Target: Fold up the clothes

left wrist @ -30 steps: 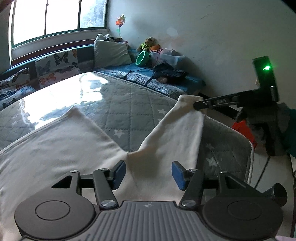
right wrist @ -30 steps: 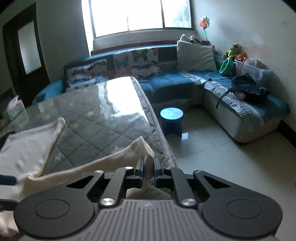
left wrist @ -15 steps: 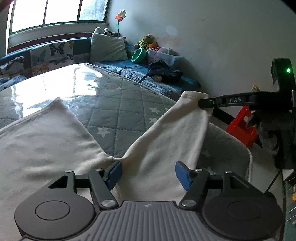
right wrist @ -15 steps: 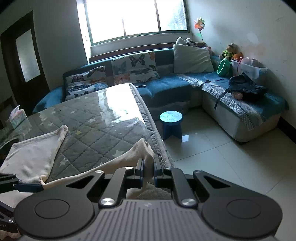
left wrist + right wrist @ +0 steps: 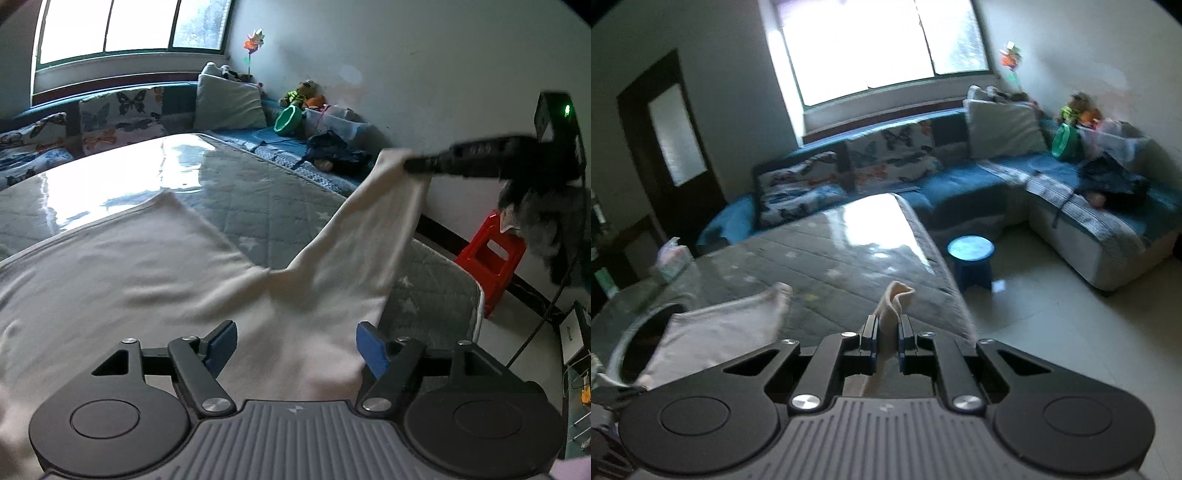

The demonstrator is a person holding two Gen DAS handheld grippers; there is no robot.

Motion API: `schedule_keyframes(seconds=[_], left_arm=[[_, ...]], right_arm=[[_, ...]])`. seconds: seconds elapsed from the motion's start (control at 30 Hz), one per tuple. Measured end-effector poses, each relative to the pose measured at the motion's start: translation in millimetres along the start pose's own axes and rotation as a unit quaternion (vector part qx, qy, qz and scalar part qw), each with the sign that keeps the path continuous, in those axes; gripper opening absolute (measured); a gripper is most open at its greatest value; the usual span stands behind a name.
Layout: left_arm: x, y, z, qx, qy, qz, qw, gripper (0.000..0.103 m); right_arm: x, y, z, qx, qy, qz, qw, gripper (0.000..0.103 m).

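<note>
A grey quilted star-print table cover (image 5: 258, 206) is the landmark. Spread over its near part lies the cream cotton garment (image 5: 122, 273), its near edge hidden behind the left gripper (image 5: 295, 345), whose blue-padded jaws stand wide apart just above the cloth, holding nothing. One sleeve rises off the cover's right side, pinched at its tip by the right gripper (image 5: 886, 341), blurred in the left view. Beyond that edge stands a red plastic stool (image 5: 491, 258), partly hidden.
</note>
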State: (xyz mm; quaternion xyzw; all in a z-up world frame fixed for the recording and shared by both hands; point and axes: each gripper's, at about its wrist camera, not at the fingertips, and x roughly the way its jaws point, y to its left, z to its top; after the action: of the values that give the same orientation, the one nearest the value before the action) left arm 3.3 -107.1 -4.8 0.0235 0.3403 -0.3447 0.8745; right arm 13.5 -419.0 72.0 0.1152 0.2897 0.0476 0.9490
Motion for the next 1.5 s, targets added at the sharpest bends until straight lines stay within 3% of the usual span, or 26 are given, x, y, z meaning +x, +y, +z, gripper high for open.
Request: schedule_keyframes(seconds=[0.27, 0.5, 0.7, 0.93, 1.03, 1.13, 1.27, 1.37, 1.43, 1.5], left_arm=[[-38.8, 19.9, -27.0, -0.025, -0.012, 0.030, 0.9992, 0.078], [-69.6, 41.4, -47.3, -0.062, -0.031, 0.066, 0.9954, 0.079], [-91.6, 55.8, -60.4, -0.089, -0.044, 0.091, 0.9909, 0.081], [-107.3, 65.0, -68.6, -0.109, -0.053, 0.112, 0.9862, 0.081], [-109.4, 66.6, -68.6, -0.110, -0.053, 0.117, 0.9855, 0.081], [-108.4, 67.1, -66.6, -0.107, -0.052, 0.120, 0.9855, 0.081], [-105.2, 66.4, -62.5, -0.103, -0.055, 0.116, 0.9863, 0.079], [-100.0, 64.5, -58.8, -0.100, -0.058, 0.103, 0.9880, 0.071], [-94.7, 62.2, -56.7, -0.097, -0.056, 0.090, 0.9897, 0.056], [-87.6, 58.9, -54.1, -0.093, -0.050, 0.075, 0.9916, 0.049]], right_arm=[[-18.7, 64.2, 27.4, -0.035, 0.007, 0.099, 0.994, 0.009], [-3.5, 140.4, 31.3, -0.087, 0.044, 0.197, 0.975, 0.009], [36.5, 195.7, 5.3, -0.124, 0.107, 0.250, 0.954, 0.009], [77.9, 225.9, -39.7, -0.137, 0.183, 0.284, 0.931, 0.009], [87.4, 231.7, -54.7, -0.133, 0.203, 0.300, 0.923, 0.018], [83.8, 228.7, -58.9, -0.134, 0.204, 0.305, 0.921, 0.019], [72.2, 204.2, -51.3, -0.134, 0.189, 0.281, 0.931, 0.019], [67.6, 173.2, -49.4, -0.135, 0.183, 0.237, 0.945, 0.019], [67.6, 149.9, -52.7, -0.130, 0.182, 0.199, 0.954, 0.020], [69.7, 131.7, -57.2, -0.113, 0.186, 0.181, 0.959, 0.020]])
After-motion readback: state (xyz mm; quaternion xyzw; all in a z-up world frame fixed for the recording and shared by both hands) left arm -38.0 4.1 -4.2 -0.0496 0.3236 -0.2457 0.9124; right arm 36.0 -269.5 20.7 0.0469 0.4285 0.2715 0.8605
